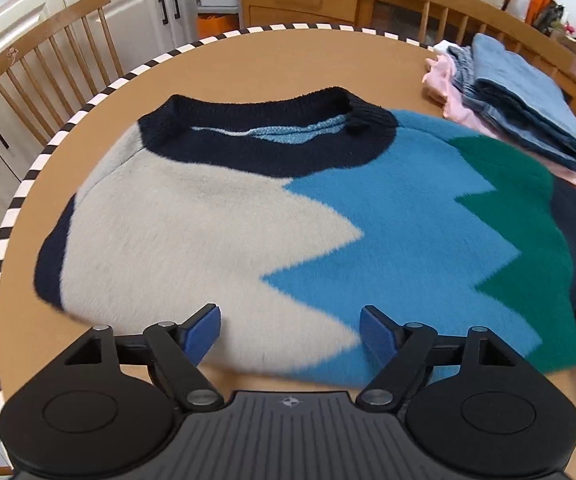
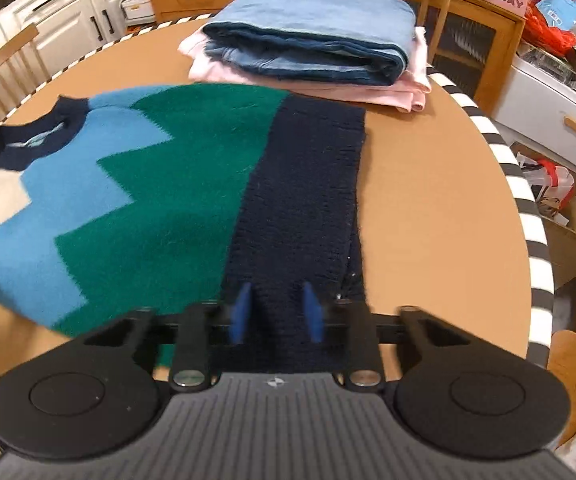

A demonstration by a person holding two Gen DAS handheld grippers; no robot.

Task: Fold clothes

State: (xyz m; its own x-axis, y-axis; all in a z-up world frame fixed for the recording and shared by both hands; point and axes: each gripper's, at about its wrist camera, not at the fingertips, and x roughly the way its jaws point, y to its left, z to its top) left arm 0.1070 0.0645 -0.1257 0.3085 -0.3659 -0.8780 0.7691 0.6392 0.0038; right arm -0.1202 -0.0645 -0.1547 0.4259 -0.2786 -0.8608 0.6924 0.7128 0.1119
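Two garments lie in a folded stack [image 2: 308, 46] ahead. The sweater [image 1: 288, 232] is half folded. Left gripper [image 1: 290, 336] gapes empty; right gripper [image 2: 277, 312] stands part-open over the navy sleeve [image 2: 304, 200].

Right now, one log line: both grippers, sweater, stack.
left gripper open at hem | right gripper open over navy sleeve | sweater flat on table | folded stack behind

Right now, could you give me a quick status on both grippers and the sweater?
Left gripper open at sweater hem. Right gripper part-closed over navy sleeve, grip unclear. Folded pile beyond, apart.
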